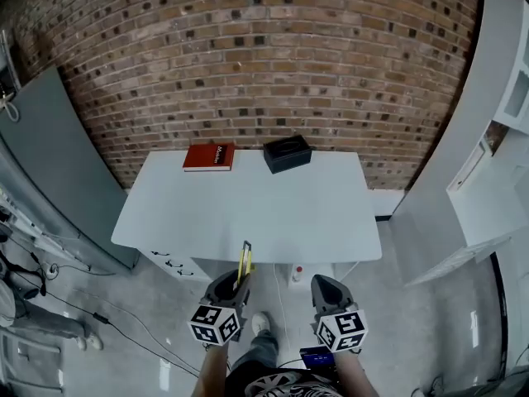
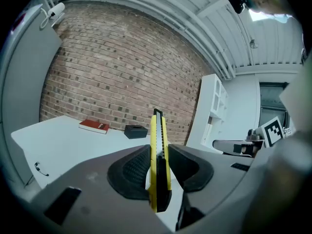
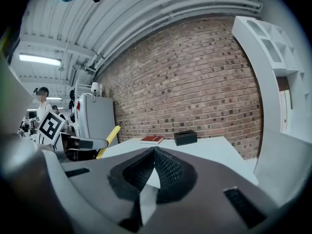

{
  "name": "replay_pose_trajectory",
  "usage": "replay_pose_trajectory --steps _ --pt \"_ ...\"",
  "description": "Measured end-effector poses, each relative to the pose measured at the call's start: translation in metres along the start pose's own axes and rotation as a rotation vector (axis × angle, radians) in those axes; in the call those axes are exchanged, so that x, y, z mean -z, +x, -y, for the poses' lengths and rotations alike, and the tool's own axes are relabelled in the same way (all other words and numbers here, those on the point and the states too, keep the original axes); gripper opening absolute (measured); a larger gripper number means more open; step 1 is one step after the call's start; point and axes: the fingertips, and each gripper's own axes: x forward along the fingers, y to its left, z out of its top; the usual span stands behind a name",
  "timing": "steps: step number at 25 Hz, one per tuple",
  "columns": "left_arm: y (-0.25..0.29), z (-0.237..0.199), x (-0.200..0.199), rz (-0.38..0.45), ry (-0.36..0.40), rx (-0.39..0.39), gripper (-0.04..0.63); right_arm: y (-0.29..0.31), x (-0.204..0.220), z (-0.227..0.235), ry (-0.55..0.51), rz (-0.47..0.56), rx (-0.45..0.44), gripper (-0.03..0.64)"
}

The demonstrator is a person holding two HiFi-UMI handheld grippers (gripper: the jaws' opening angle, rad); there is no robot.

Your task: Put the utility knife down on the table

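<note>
A yellow and black utility knife point(image 2: 159, 155) stands upright between the pads of my left gripper point(image 2: 158, 167), which is shut on it. In the head view the knife point(image 1: 245, 263) sticks up from the left gripper point(image 1: 234, 284), held in the air just before the near edge of the white table point(image 1: 248, 213). The right gripper view shows the knife point(image 3: 108, 141) off to its left. My right gripper point(image 1: 324, 286) hangs beside the left one, also short of the table, its jaws pressed together with nothing between them point(image 3: 154, 155).
A red book point(image 1: 209, 157) and a black box point(image 1: 287, 153) lie at the table's far edge against the brick wall. A grey cabinet point(image 1: 50, 172) stands left, white shelving point(image 1: 496, 139) right. Cables run over the floor at the left.
</note>
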Motion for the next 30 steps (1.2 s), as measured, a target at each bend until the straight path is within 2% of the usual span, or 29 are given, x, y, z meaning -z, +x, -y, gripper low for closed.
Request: replay_pose_trajectory --steps 8,14,20,30 --pt "0.125 -0.098 -0.057 -0.044 0.009 0.052 0.120 0.147 -0.043 0.045 0.012 -0.027 0.067 0.000" --pt "0.181 -0.144 -0.073 -0.079 0.001 0.075 0.120 0.217 -0.060 0.059 0.020 -0.036 0.082 0.000" --pt "0.199 -0.160 -0.063 -0.115 -0.026 0.081 0.120 0.232 -0.051 0.068 0.025 -0.076 0.104 0.000" --pt "0.223 -0.159 -0.068 -0.116 -0.035 0.082 0.120 0.243 -0.048 0.088 0.031 -0.092 0.105 0.000"
